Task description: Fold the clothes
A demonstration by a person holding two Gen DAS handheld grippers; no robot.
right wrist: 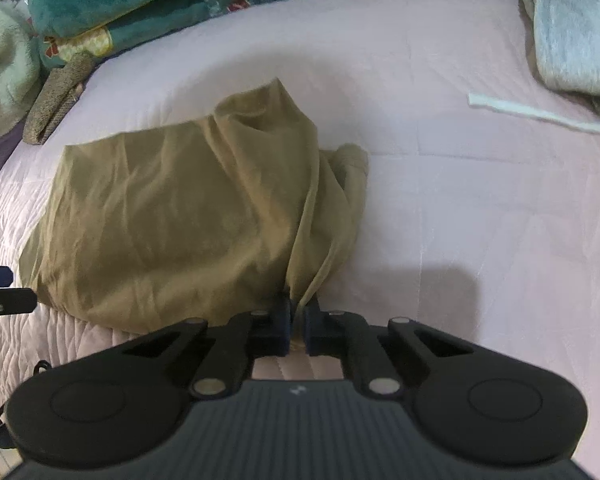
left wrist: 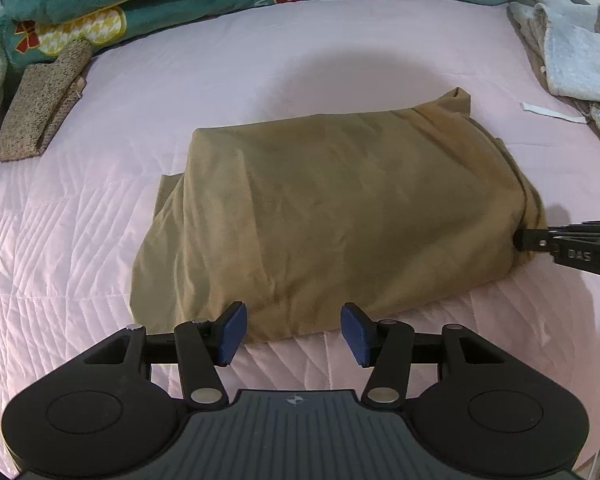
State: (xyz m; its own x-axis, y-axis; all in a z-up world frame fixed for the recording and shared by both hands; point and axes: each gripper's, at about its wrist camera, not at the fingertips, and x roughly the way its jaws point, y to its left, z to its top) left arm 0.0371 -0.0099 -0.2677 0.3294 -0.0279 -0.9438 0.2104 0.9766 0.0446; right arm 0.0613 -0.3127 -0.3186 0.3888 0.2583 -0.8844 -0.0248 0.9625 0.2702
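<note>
Seen from the left wrist, the tan garment (left wrist: 332, 216) lies half-folded on the pink quilt (left wrist: 80, 240); the left gripper (left wrist: 294, 334) hovers at its near edge, jaws parted, empty. From the right wrist, the right gripper (right wrist: 297, 322) pinches a bunched corner; a one-sided pull would likely drag the fold askew.

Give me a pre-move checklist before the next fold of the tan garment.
1. Right gripper pinching the tan garment at its near right corner: ok.
2. Left gripper gripping the near edge: not ok, pads open with the cloth just ahead of them.
3. Pink bedspread beyond the garment free for folding: ok.
4. Grey towel and speckled knit piece lying apart from the garment: ok.
5. Layers underneath lying flat: cannot tell.
</note>
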